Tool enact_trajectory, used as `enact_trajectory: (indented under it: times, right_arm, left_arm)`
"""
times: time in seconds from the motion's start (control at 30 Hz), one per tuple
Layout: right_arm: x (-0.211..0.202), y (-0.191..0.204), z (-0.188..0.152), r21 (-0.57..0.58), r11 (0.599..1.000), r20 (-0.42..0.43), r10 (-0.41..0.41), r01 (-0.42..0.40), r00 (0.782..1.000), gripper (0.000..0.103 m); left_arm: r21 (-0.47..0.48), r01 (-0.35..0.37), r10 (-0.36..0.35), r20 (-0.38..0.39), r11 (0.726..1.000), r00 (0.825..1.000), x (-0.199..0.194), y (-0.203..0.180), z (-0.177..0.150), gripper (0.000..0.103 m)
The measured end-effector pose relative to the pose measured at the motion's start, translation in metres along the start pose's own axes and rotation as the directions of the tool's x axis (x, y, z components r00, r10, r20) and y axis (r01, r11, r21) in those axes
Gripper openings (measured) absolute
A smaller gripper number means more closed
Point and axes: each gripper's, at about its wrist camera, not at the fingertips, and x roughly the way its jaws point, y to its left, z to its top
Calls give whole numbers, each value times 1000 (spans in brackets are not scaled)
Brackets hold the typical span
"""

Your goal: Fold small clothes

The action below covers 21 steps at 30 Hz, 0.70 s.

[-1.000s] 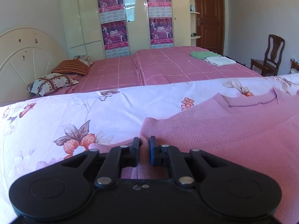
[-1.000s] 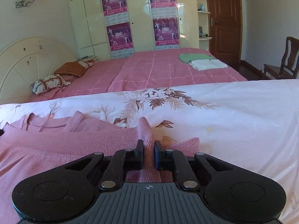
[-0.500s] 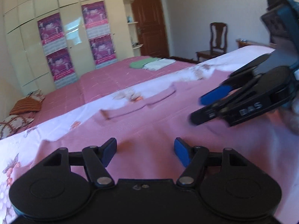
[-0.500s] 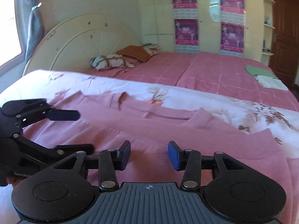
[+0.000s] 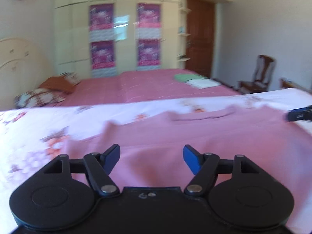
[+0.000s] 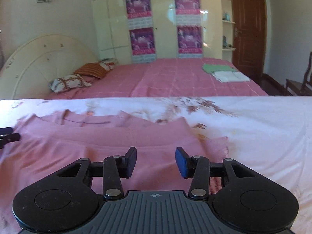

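I see my left gripper (image 5: 151,159) with jaws apart and empty, and my right gripper (image 6: 155,161) likewise, nothing between the pads. The pink sweater (image 6: 109,146) lies spread on the floral sheet (image 6: 263,120), stretching toward twelve o'clock of both.

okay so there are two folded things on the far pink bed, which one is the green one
The green folded cloth is the farther one, toward the wardrobe; the white folded cloth lies just in front of it, overlapping its near edge.
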Motion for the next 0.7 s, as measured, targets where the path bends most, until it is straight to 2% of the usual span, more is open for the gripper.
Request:
enact_trajectory:
  times: [0.07,0.13,0.17,0.2,0.23,0.27,0.3,0.33,0.37,0.43,0.47,0.5,0.57,0.6,0.63,0.67,0.7]
  right_arm:
    - [-15,35,-7,-55,995,16,87,-86,996,45]
    - [-16,71,-20,-101,982,-4,163,-162,987,45]
    - [-10,86,-27,-131,978,-35,159,-162,987,45]
    - [2,100,-36,-170,977,-83,116,-129,990,45]
    - [13,109,-45,-201,975,-121,71,-95,990,45]
    - [14,114,-51,-211,975,-92,55,-73,994,45]
    - [15,116,-50,-205,977,-98,41,-60,994,45]
    - [13,117,-45,-189,980,-103,37,-56,994,45]
    - [8,117,-41,-174,983,-86,45,-59,995,45]
    - [0,118,-35,-178,982,-31,58,-62,998,45]
    - [3,120,-33,-179,982,-33,50,-55,998,45]
    - [11,121,-32,-166,985,-72,39,-50,997,45]
    - [25,116,-40,-175,984,-142,10,-35,990,45]
    - [18,110,-43,-172,984,-130,33,-56,991,45]
    - [11,104,-45,-165,984,-127,46,-67,991,45]
    - [4,98,-46,-160,985,-124,50,-70,991,51]
    - [-8,92,-51,-165,986,-113,0,-19,994,52]
  left_arm:
    - [42,55,-55,12,998,998,-7,-38,-4,77]
    - [54,84,-82,-43,995,996,4,-64,-11,77]
    - [59,76,-72,-77,995,994,12,-72,-16,77]
    - [69,52,-41,-147,996,988,25,-79,-24,77]
    - [69,33,-23,-142,997,990,27,-80,-27,78]
    - [63,27,-18,-140,998,990,24,-80,-25,77]
    - [51,19,-12,-132,999,991,17,-79,-22,75]
    - [32,15,-12,-99,999,995,9,-77,-20,73]
    - [19,24,-23,-71,1000,997,4,-75,-19,75]
    - [27,8,-5,-99,1000,995,8,-76,-20,76]
    - [36,-3,8,-130,999,991,14,-76,-23,77]
    - [42,-7,13,-154,999,988,18,-74,-27,79]
    - [19,3,0,-141,1000,990,7,-62,-32,80]
    - [26,-9,12,-133,1000,991,-1,-55,-35,80]
    - [50,-49,55,-128,998,990,-9,-48,-40,80]
    - [70,-86,95,-133,994,986,-19,-38,-47,81]
    - [58,-99,107,-144,993,984,-24,-23,-55,82]
